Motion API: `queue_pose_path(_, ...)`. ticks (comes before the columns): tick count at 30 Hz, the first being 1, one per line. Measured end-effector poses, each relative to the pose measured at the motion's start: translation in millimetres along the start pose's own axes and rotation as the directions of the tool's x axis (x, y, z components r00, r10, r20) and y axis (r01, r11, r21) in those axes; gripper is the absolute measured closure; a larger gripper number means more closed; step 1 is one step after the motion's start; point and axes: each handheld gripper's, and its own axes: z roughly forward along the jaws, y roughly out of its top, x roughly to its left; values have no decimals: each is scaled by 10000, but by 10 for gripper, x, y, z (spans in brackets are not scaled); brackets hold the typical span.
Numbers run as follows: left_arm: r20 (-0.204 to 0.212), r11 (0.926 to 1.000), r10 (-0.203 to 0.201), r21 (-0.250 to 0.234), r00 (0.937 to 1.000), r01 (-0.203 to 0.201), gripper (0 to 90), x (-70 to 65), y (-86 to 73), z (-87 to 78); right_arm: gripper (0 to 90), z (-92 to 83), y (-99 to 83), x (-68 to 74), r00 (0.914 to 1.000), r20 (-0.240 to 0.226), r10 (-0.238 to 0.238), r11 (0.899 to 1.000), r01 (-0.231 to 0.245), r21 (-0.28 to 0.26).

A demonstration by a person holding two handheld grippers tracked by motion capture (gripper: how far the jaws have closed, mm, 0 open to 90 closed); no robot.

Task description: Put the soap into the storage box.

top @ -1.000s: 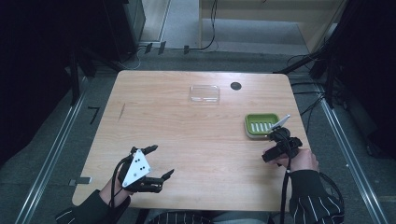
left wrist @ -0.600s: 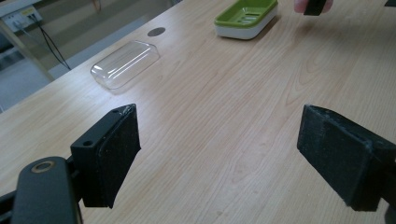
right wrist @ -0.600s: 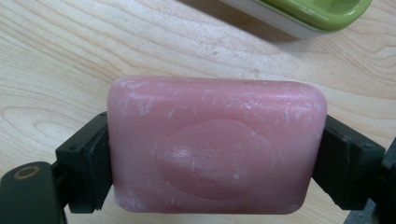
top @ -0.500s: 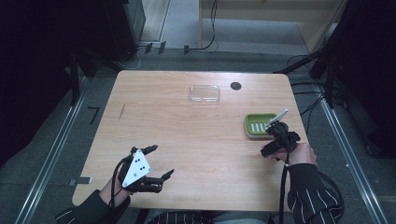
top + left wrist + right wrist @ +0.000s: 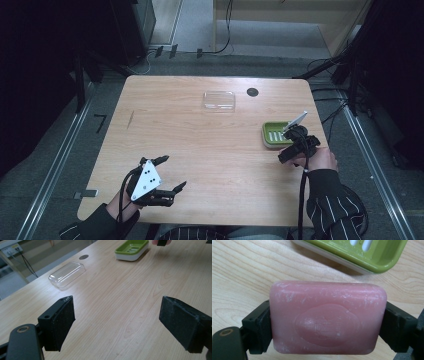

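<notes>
A pink bar of soap [image 5: 328, 317] is clamped by its two short ends between the jaws of my right gripper [image 5: 328, 326], just above the wood. The green soap dish [image 5: 362, 253] lies right beyond it. From above, the right gripper [image 5: 292, 150] hovers at the near edge of that green soap dish [image 5: 274, 135], near the table's right side. My left gripper [image 5: 167, 172] rests open near the front left edge, jaws wide apart with only bare wood between its pads [image 5: 62, 322]. Its view shows the green soap dish [image 5: 131, 248] far off.
A clear plastic lid [image 5: 219, 99] lies at the back middle of the table [image 5: 200, 145], also the clear lid [image 5: 67, 273] in the left gripper view. A dark round cable hole [image 5: 252, 92] sits right of it. Dark floor and cables surround the table.
The right gripper with the soap has shifted slightly toward the back, closer to the green dish. The left gripper has stayed put.
</notes>
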Motion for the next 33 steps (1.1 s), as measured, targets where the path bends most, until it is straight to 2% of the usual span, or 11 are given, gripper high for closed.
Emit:
queue_pose_path(23, 18, 9999, 53, 94, 10000, -53, 140, -2, 2, 5, 134, 11, 234, -112, 9994, -267, 224, 9997, -224, -10)
queue_pose_path(33, 28, 9999, 52, 101, 10000, -53, 140, -1, 2, 6, 134, 11, 348, -128, 9988, -350, 354, 9991, -362, -240)
